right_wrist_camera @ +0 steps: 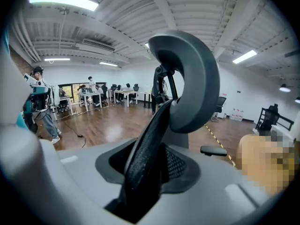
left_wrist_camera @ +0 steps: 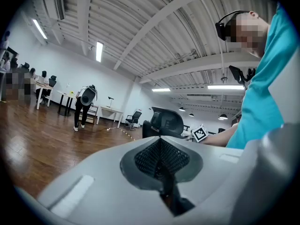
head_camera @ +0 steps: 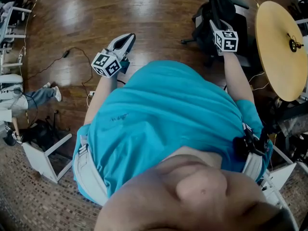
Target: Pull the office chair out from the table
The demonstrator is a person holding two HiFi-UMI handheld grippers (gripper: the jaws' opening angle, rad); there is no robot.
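Observation:
The black office chair stands at the top right of the head view, beside the round wooden table. My right gripper reaches into the chair's back. In the right gripper view its jaws are shut on the edge of the chair's dark mesh backrest, with the curved grey headrest rising just above. My left gripper hangs free over the wooden floor, left of the chair. Its jaws are shut with nothing between them. Past them I see the chair and the right gripper's marker cube.
A black cable runs across the floor at the left. A white frame stands at lower left and another at lower right. A person's legs show at the left edge. A chair armrest juts out to the right. Desks and people stand far off.

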